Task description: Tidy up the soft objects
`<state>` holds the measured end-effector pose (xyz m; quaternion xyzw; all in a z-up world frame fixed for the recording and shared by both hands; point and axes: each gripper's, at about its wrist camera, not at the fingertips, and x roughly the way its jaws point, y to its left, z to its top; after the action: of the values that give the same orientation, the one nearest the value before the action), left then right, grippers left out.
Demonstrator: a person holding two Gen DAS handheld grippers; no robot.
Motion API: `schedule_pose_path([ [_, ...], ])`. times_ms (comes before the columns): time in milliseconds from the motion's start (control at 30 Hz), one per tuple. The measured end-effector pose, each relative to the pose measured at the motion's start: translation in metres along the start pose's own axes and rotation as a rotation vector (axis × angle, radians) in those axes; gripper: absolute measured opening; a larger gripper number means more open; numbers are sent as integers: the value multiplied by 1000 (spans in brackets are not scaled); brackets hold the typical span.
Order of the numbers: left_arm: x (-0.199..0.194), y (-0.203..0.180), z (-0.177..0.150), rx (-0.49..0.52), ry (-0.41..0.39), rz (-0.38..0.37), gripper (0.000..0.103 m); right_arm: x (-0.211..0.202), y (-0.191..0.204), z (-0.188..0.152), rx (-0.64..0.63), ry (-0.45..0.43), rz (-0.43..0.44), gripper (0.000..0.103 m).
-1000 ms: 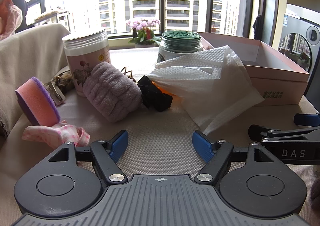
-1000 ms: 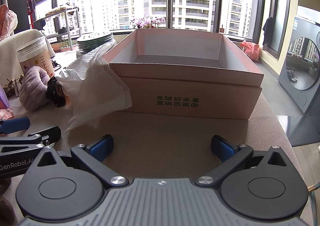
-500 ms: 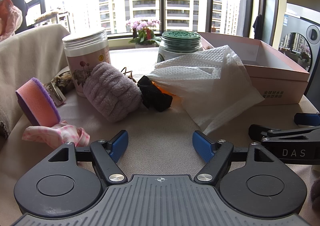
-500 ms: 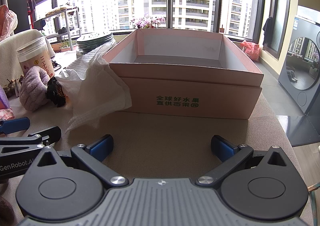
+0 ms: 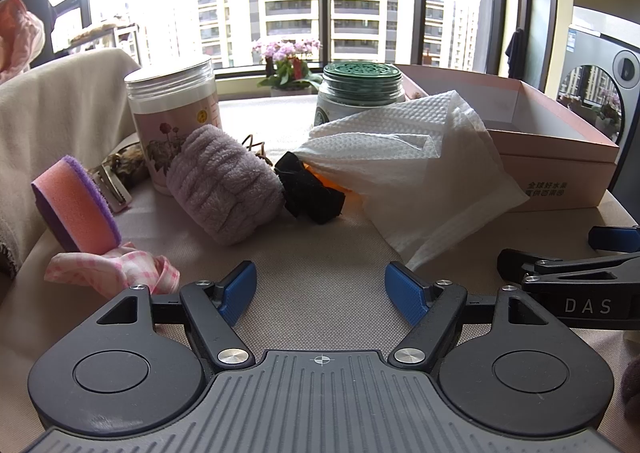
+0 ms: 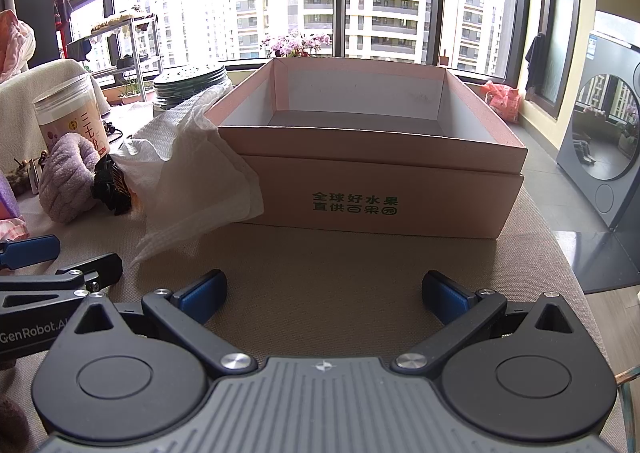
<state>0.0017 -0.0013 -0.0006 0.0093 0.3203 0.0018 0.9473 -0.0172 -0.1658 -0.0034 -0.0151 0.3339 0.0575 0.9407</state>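
— Both tongs, left (image 5: 320,287) and right (image 6: 322,295), are hanging apart and empty; what first?

— I'm eyeing the white cloth (image 5: 416,169) just ahead-right of my left tongs, leaning on the pink box (image 6: 372,157). Pinch a thick fold, lift clear.

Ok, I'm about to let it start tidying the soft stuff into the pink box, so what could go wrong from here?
Both grippers are open and empty, so these are guesses.
1. The white paper towel drapes over an orange item and leans on the pink box; lifting it may drag what is beneath.
2. The lilac towel roll touches the floral jar; a careless grab could tip the jar.
3. The sponge stands tilted and may topple.
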Motion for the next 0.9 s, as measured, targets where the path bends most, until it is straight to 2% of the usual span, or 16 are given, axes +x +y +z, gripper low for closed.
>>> schedule_pose_path([
  [533,-1,-1,0,-6,-2,-13,77,-1,0,-1,-3,-1,1,103],
  [700,-9,7,-1,-7,-1,-91,75,0,-3,3,-37,31,38,103],
  [800,-22,11,0,23,-11,-143,75,0,-9,13,-78,127,82,103],
  [900,-34,20,6,30,-23,-191,75,1,-8,18,-111,174,100,103],
])
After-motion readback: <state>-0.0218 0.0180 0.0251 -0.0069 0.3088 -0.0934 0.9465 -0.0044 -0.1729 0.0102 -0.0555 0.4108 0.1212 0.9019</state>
